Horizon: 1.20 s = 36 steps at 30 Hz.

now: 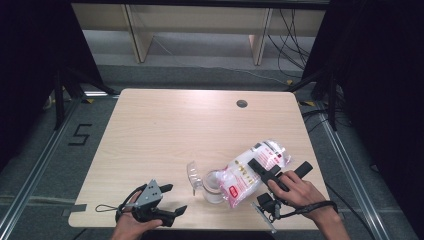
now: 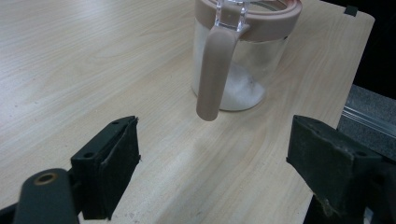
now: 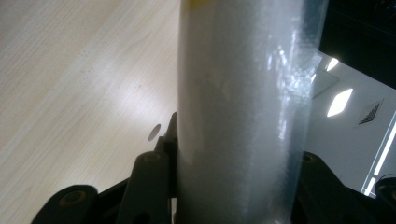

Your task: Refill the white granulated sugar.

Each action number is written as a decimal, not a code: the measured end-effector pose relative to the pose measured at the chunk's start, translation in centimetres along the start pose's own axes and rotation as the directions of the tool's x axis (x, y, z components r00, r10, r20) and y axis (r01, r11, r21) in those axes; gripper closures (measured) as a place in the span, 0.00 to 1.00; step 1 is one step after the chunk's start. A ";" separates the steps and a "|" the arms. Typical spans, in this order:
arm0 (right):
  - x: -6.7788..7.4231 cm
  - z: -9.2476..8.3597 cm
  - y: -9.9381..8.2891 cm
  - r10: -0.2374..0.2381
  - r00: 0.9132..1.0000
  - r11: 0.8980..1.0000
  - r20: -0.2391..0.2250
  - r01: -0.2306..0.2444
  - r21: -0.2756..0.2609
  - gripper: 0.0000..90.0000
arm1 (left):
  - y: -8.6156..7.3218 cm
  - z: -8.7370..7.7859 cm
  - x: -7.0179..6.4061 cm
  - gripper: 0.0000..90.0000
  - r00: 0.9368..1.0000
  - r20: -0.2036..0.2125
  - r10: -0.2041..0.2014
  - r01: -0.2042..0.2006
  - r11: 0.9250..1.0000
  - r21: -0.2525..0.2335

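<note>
A clear jar (image 1: pixel 213 188) with a pink rim stands near the table's front edge, its lid (image 1: pixel 192 173) swung open to the left. My right gripper (image 1: pixel 283 170) is shut on a clear bag (image 1: pixel 246 172) of white granules with red print, and the bag's lower end lies tilted over the jar's mouth. In the right gripper view the bag (image 3: pixel 238 116) stands between the jaws. My left gripper (image 1: pixel 175 199) rests open at the front left, pointing toward the jar. In the left gripper view the jar (image 2: pixel 247 70) holds some white granules, and a pink strap (image 2: pixel 212 79) hangs down its side.
The light wooden table (image 1: pixel 165 130) has a round cable hole (image 1: pixel 242 103) at the back right. Its right edge (image 2: pixel 359 60) lies just past the jar. Dark stands and curtains flank the table, and cables run over the floor behind.
</note>
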State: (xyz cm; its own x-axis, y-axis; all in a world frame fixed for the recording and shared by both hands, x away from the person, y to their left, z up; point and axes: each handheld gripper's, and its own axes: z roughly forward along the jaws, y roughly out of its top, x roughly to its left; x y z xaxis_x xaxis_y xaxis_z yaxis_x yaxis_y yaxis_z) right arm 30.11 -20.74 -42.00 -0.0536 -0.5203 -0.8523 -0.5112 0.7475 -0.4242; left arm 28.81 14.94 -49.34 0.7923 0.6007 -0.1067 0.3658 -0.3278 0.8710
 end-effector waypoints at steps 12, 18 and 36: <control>0.1 0.0 0.1 -0.004 1.000 1.000 0.002 0.005 -0.009 0.73 | 0.0 0.0 0.0 0.18 1.000 0.000 0.002 -0.002 1.000 0.000; 0.0 0.0 0.3 -0.015 1.000 1.000 0.001 0.015 -0.009 0.73 | 0.0 0.0 0.0 0.18 1.000 -0.001 0.001 -0.001 1.000 -0.002; 0.0 0.0 0.3 -0.018 1.000 1.000 0.004 0.018 -0.015 0.76 | 0.0 0.0 0.0 0.18 1.000 0.000 0.003 -0.003 1.000 0.000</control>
State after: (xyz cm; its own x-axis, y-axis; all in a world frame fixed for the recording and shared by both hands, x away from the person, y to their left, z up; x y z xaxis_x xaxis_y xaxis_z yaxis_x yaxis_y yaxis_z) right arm 29.92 -20.52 -42.08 -0.0410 -0.5317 -0.8459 -0.5246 0.7320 -0.4347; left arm 28.85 14.96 -49.33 0.7936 0.5995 -0.1040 0.3633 -0.3296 0.8714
